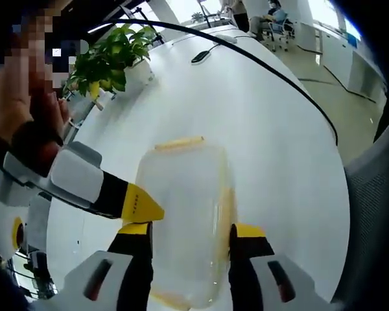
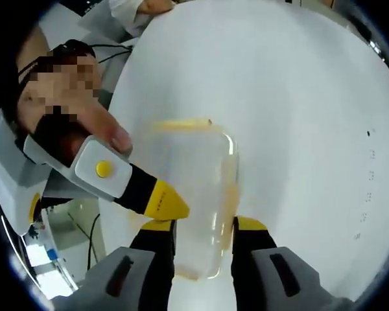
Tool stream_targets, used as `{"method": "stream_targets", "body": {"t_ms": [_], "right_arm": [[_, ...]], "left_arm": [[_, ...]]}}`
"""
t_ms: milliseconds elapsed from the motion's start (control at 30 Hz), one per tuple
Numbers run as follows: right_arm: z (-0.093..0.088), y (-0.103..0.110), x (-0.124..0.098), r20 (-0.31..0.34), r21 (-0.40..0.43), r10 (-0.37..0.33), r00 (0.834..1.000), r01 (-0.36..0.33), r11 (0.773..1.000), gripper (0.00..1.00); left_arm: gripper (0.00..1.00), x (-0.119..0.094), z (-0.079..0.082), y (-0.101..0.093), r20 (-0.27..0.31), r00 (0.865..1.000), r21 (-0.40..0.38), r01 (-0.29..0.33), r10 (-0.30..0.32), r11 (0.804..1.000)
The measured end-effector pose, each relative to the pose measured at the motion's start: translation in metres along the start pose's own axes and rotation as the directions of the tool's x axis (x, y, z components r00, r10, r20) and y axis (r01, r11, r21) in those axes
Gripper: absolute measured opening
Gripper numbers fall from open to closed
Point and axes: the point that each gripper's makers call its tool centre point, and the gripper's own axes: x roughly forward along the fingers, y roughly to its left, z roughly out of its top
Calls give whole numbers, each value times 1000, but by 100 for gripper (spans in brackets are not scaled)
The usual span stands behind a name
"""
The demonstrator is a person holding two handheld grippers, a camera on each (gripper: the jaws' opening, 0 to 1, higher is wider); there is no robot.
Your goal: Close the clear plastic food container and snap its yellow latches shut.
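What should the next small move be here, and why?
Probably ease the left tongs onto the yellow side latch and press it shut. The clear container lies on the white table with its lid apparently seated, and the open tongs already straddle it. That latch sits beside the right-hand jaw; whether it has snapped is too blurred to tell.
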Motion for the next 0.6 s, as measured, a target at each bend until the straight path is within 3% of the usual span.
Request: {"method": "stream_targets", "body": {"t_ms": [367,600], "right_arm": [[3,-4,-5,71,1,-55,996,55,998,31],[4,-2,-9,188,7,-153,970,154,988,31]], "left_arm": [[42,-1,1,0,-10,1000,5,8,-8,1000],[42,-3,2,2,7,999,-4,45,-45,999]]}}
